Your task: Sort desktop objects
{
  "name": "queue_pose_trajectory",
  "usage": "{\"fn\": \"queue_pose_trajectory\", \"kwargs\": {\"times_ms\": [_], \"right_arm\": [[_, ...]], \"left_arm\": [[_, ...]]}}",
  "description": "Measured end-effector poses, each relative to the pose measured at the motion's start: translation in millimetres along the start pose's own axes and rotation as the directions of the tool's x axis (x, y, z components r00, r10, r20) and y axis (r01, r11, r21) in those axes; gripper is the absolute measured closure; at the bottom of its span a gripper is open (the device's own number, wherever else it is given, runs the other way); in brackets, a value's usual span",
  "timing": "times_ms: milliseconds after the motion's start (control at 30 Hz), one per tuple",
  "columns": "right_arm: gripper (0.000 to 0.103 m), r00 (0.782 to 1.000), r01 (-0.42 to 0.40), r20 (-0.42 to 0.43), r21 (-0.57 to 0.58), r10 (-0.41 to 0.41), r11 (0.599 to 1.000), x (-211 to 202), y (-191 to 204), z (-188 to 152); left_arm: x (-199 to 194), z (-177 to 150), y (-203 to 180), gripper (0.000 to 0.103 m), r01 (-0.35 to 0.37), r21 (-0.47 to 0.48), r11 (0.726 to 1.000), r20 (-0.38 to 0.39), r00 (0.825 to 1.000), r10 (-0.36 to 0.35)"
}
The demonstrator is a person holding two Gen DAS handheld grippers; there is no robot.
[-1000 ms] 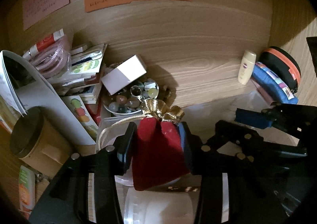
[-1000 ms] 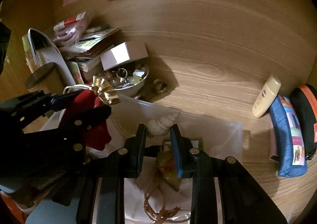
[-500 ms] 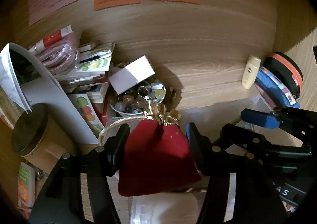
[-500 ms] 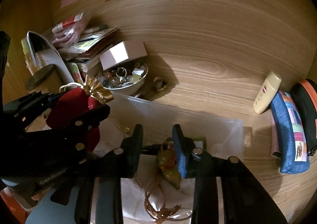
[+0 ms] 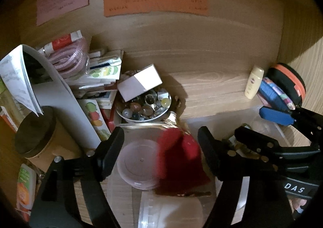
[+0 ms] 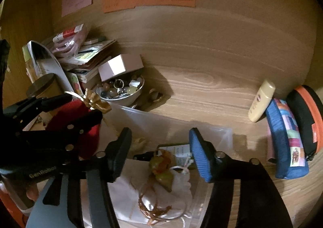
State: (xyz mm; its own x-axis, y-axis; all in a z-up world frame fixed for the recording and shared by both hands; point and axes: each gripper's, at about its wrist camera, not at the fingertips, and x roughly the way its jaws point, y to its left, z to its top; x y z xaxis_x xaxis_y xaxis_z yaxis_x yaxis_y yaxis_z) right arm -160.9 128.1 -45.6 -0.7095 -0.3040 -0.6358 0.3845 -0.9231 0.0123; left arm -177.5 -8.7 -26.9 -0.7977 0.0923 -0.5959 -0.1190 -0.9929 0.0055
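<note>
My left gripper [image 5: 160, 137] is open. A red velvet pouch [image 5: 179, 157] with a gold bow lies loose between its fingers, blurred, beside a clear round lid [image 5: 139, 164]. The pouch also shows in the right wrist view [image 6: 80, 115]. My right gripper [image 6: 160, 141] is open over a clear plastic box [image 6: 212, 133]. In the box, below the fingers, lie a green and orange pendant [image 6: 162, 171] with a tassel, a white cloth and a small shell [image 6: 140, 143].
A bowl of beads and rings [image 5: 145, 107] with a white box [image 5: 139, 82] on it stands behind. Books, a brown lidded jar [image 5: 34, 133] and a leaning booklet are at the left. A cream bottle [image 5: 253, 82], blue pouch [image 6: 286, 141] and black-orange case [image 6: 304, 115] stand at the right.
Both grippers opened. The left one let go of the red pouch, which dropped lower between its fingers. The right one released the pendant and both drew back.
</note>
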Motion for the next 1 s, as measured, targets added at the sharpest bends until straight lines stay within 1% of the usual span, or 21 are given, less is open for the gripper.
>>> {"fn": "queue_pose_trajectory", "kwargs": {"times_ms": [33, 100, 267, 333, 467, 567, 633, 700, 767, 800, 833, 900, 1000], "right_arm": [[0.038, 1.0, 0.001, 0.004, 0.0, -0.001, 1.0, -2, 0, 0], [0.033, 1.0, 0.002, 0.012, -0.002, -0.002, 1.0, -5, -1, 1], [0.028, 0.999, -0.036, 0.017, 0.0, 0.036, 0.999, -11, -1, 2], [0.019, 0.998, -0.054, 0.024, 0.01, 0.054, 0.998, -14, -3, 2], [0.018, 0.997, -0.066, 0.045, 0.015, 0.066, 0.998, -22, -6, 4], [0.018, 0.996, -0.069, 0.062, 0.022, 0.068, 0.997, -31, -9, 6], [0.018, 0.995, -0.069, 0.072, 0.03, 0.067, 0.997, -37, -11, 7], [0.018, 0.994, -0.071, 0.088, 0.032, 0.068, 0.997, -47, -14, 8], [0.016, 0.992, -0.067, 0.108, 0.029, 0.063, 0.997, -57, -14, 8], [0.012, 0.99, -0.061, 0.125, 0.027, 0.057, 0.998, -65, -14, 7], [0.007, 0.989, -0.057, 0.137, 0.026, 0.053, 0.998, -71, -15, 7], [0.0, 0.984, -0.048, 0.175, 0.024, 0.043, 0.999, -85, -14, 3], [0.0, 0.979, -0.031, 0.202, 0.008, 0.029, 0.999, -99, -12, -1]], "left_arm": [[-1, 0, 1, 0.026, -0.001, -0.001, 1.0, 0.005, 1.0, 0.001], [-3, 0, 3, 0.02, -0.006, -0.008, 1.0, 0.014, 1.0, 0.006], [-4, -2, 3, 0.014, -0.017, -0.003, 1.0, 0.02, 1.0, 0.017], [-3, -3, -1, 0.013, -0.021, 0.014, 1.0, 0.017, 1.0, 0.021], [-5, -7, -9, 0.01, -0.033, 0.053, 0.998, 0.022, 0.999, 0.032], [-7, -8, -12, 0.01, -0.042, 0.068, 0.997, 0.021, 0.999, 0.041], [-11, -7, -12, 0.01, -0.047, 0.066, 0.997, 0.024, 0.999, 0.045], [-18, -6, -10, 0.006, -0.049, 0.052, 0.997, 0.028, 0.998, 0.047], [-28, -6, -8, 0.004, -0.055, 0.036, 0.998, 0.041, 0.998, 0.053], [-31, -6, -7, 0.003, -0.058, 0.034, 0.998, 0.048, 0.997, 0.056], [-36, -6, -7, 0.003, -0.061, 0.031, 0.998, 0.056, 0.997, 0.06], [-47, -7, -8, 0.001, -0.073, 0.028, 0.997, 0.077, 0.994, 0.071], [-61, -10, -9, 0.001, -0.1, 0.034, 0.994, 0.101, 0.99, 0.096]]}}
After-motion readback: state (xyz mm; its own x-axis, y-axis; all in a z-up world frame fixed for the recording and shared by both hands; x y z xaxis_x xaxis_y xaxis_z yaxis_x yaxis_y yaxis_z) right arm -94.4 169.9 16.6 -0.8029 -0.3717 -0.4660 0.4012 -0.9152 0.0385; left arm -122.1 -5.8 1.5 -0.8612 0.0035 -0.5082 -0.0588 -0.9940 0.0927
